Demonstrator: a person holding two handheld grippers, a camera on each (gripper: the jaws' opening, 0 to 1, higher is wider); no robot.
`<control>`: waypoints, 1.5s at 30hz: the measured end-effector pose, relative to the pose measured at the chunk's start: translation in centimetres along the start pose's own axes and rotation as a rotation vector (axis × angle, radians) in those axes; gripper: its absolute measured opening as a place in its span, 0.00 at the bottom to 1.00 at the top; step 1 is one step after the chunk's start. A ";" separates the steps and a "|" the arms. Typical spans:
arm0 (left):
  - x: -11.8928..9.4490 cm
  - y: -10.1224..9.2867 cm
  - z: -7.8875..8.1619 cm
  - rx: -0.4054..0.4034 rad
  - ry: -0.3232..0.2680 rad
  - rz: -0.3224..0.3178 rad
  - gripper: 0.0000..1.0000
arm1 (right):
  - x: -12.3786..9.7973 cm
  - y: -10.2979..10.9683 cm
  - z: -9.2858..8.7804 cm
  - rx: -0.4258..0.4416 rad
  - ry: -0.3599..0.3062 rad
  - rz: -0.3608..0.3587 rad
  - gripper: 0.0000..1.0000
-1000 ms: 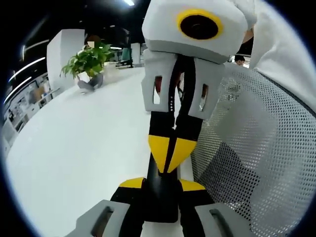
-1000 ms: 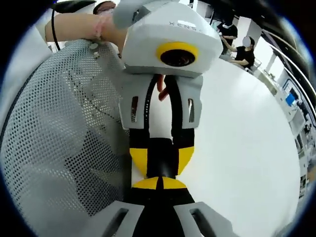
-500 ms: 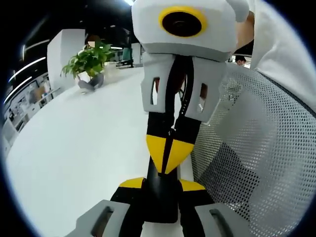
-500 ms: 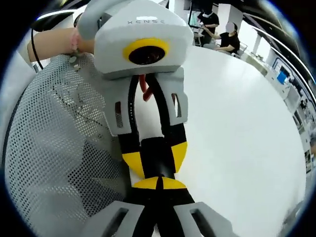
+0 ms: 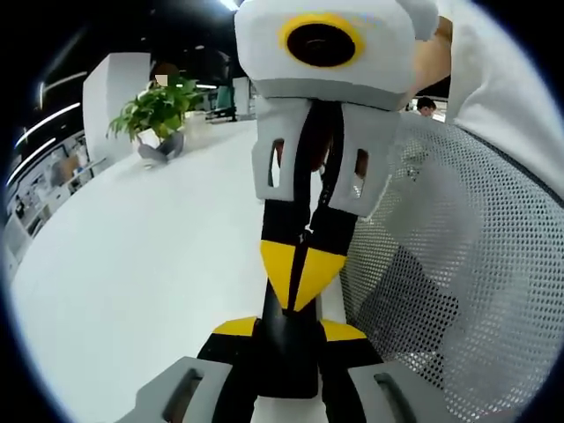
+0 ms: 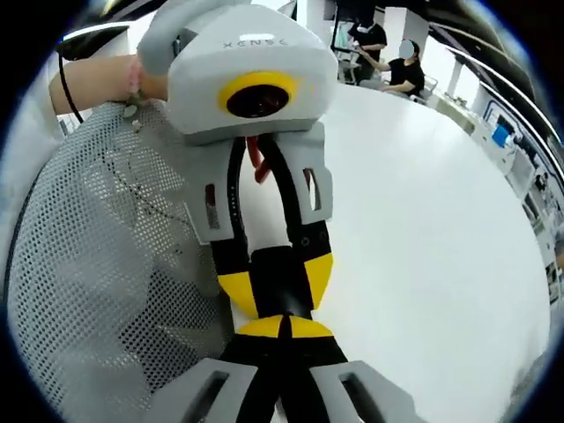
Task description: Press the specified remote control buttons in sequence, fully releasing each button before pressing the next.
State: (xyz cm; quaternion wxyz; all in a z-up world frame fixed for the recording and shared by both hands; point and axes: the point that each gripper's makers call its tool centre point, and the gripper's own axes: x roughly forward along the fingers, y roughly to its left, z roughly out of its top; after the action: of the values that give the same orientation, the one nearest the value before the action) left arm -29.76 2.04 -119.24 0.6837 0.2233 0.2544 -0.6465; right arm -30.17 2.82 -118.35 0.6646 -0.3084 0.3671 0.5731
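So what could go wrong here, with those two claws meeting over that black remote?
1. The right claw, shut to a blunt point, is down on the remote. The buttons are hidden, so it may catch a neighbouring one.
2. The left claw holds the remote by its sides, so a hard push might tip or slide it out.
3. The mesh netting lies close beside both claws and could snag one.
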 end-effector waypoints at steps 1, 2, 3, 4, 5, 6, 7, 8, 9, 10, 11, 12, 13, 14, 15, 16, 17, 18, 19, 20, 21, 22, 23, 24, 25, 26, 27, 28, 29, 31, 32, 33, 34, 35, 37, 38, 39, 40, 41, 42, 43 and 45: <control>0.0 0.0 0.0 0.001 0.004 -0.001 0.25 | 0.0 0.0 0.0 0.012 -0.020 0.005 0.00; 0.0 0.0 0.0 0.003 0.005 -0.001 0.25 | -0.1 0.0 0.1 0.024 -0.033 0.010 0.00; 0.0 0.0 0.0 0.005 0.008 -0.001 0.25 | -0.1 0.0 0.1 0.037 -0.059 0.017 0.00; 0.0 0.0 0.0 0.005 0.008 -0.002 0.25 | -0.2 0.0 0.1 0.048 -0.072 0.013 0.00; 0.0 -0.1 0.1 0.006 0.008 -0.002 0.25 | -0.3 0.1 0.0 0.040 -0.098 0.008 0.00; 0.0 -0.1 0.1 0.007 0.008 -0.002 0.25 | -0.5 0.2 -0.3 0.018 -0.104 0.003 0.00; 0.0 -0.1 0.1 0.008 0.007 -0.002 0.25 | -0.8 0.3 -0.9 0.012 -0.101 -0.005 0.00; -0.1 -0.1 0.1 0.008 0.007 -0.002 0.25 | -1.0 0.2 -1.2 0.007 -0.099 -0.012 0.00; -0.1 -0.1 0.1 0.007 0.006 -0.002 0.25 | -1.5 0.0 -1.7 0.014 -0.106 -0.015 0.00; -0.1 -0.1 0.1 0.006 0.004 -0.002 0.25 | -1.7 0.0 -1.9 0.030 -0.117 -0.004 0.03; -0.1 -0.1 0.1 0.006 0.004 -0.002 0.25 | -2.0 -0.1 -2.4 0.059 -0.114 0.002 0.08; -0.1 -0.1 0.1 0.006 0.004 -0.002 0.25 | -2.2 -0.4 -2.9 0.068 -0.103 -0.006 0.12; -0.1 -0.1 0.1 0.005 0.005 -0.002 0.25 | -2.6 -0.5 -3.2 0.053 -0.113 -0.010 0.16; -0.1 -0.1 0.1 0.006 0.005 -0.001 0.25 | -2.7 -0.8 -3.4 0.042 -0.115 -0.019 0.20; -0.1 -0.1 0.1 0.005 0.005 0.000 0.25 | -2.8 -1.1 -3.9 0.031 -0.109 -0.027 0.22; 0.0 -0.1 0.1 0.005 0.004 0.001 0.25 | -2.8 -1.3 -4.3 0.027 -0.103 -0.030 0.24; 0.0 -0.1 0.1 0.004 0.002 0.002 0.25 | -2.7 -1.5 -4.6 0.029 -0.100 -0.027 0.27; 0.0 -0.1 0.1 0.004 0.002 0.002 0.25 | -2.5 -1.6 -4.8 0.051 -0.100 -0.024 0.29; 0.0 -0.1 0.1 0.004 0.001 0.002 0.25 | -2.4 -1.6 -4.8 0.057 -0.101 -0.024 0.32; 0.0 -0.1 0.0 0.003 -0.001 0.002 0.25 | -2.0 -1.5 -4.9 0.068 -0.095 -0.009 0.33; 0.0 -0.1 0.0 0.000 -0.003 0.003 0.25 | -1.8 -1.3 -4.8 0.061 -0.093 0.000 0.32; 0.0 -0.1 0.0 -0.001 -0.003 0.004 0.25 | -1.5 -1.1 -4.6 0.021 -0.085 0.006 0.29; 0.0 -0.1 0.0 0.001 -0.002 0.005 0.25 | -1.4 -1.3 -4.1 -0.019 -0.098 -0.010 0.25; 0.0 -0.1 0.0 -0.001 0.003 0.007 0.25 | -1.3 -0.8 -3.9 -0.018 -0.089 0.017 0.24; 0.0 -0.1 0.0 0.000 0.006 0.007 0.25 | -1.2 -0.9 -3.8 -0.024 -0.087 0.006 0.24; 0.0 -0.1 0.0 -0.003 0.010 0.010 0.25 | -1.1 -0.9 -3.8 -0.043 -0.083 0.004 0.23; 0.0 -0.1 0.1 0.000 0.010 0.009 0.25 | -1.2 -0.9 -3.8 -0.064 -0.079 0.005 0.23; 0.0 -0.1 0.1 -0.004 0.013 0.009 0.26 | -1.3 -0.9 -3.9 -0.055 -0.081 0.005 0.23; 0.0 -0.1 0.1 -0.003 0.014 0.008 0.26 | -1.3 -1.0 -3.9 -0.049 -0.084 0.006 0.23; 0.0 -0.5 0.2 -0.068 0.015 -0.025 0.30 | -1.3 -1.0 -3.9 -0.049 -0.089 0.006 0.23; 0.0 -0.7 0.3 -0.099 0.017 -0.034 0.33 | -1.3 -1.0 -3.9 -0.047 -0.089 0.006 0.23; -0.1 -0.8 0.3 -0.115 0.021 -0.044 0.37 | -1.3 -1.0 -3.9 -0.047 -0.088 0.005 0.23; -0.3 -0.8 0.3 -0.115 0.032 -0.043 0.38 | -1.3 -1.0 -3.9 -0.046 -0.088 0.005 0.23; -0.7 -0.8 0.4 -0.106 0.036 -0.030 0.38 | -1.3 -1.0 -3.9 -0.043 -0.090 0.005 0.23; -1.8 -0.6 1.4 -0.137 -0.004 0.012 0.39 | -1.3 -1.0 -3.9 -0.037 -0.097 0.004 0.23; -2.7 -0.6 2.0 -0.175 -0.029 0.031 0.42 | -1.3 -1.0 -3.9 -0.032 -0.100 0.003 0.23; -3.4 -0.4 2.5 -0.196 -0.052 0.053 0.47 | -1.3 -1.0 -3.9 -0.027 -0.104 0.003 0.23; -4.1 -0.2 3.0 -0.210 -0.074 0.082 0.51 | -1.3 -1.0 -3.9 -0.019 -0.111 0.003 0.23; -5.3 0.0 3.5 -0.225 -0.100 0.132 0.54 | -1.3 -1.0 -3.9 -0.013 -0.114 0.004 0.23; -6.1 0.3 3.9 -0.222 -0.119 0.172 0.56 | -1.3 -1.0 -3.9 -0.011 -0.116 0.005 0.23; -7.5 0.5 4.6 -0.221 -0.153 0.235 0.57 | -1.3 -1.0 -3.9 -0.011 -0.115 0.005 0.23; -9.1 0.6 5.4 -0.255 -0.207 0.300 0.59 | -1.2 -1.0 -3.9 -0.020 -0.110 0.006 0.23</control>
State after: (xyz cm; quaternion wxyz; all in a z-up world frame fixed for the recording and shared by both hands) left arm -29.16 5.67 -109.36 0.8173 0.1029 0.2265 -0.5198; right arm -29.83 -1.24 -119.43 0.6788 -0.2819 0.3254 0.5948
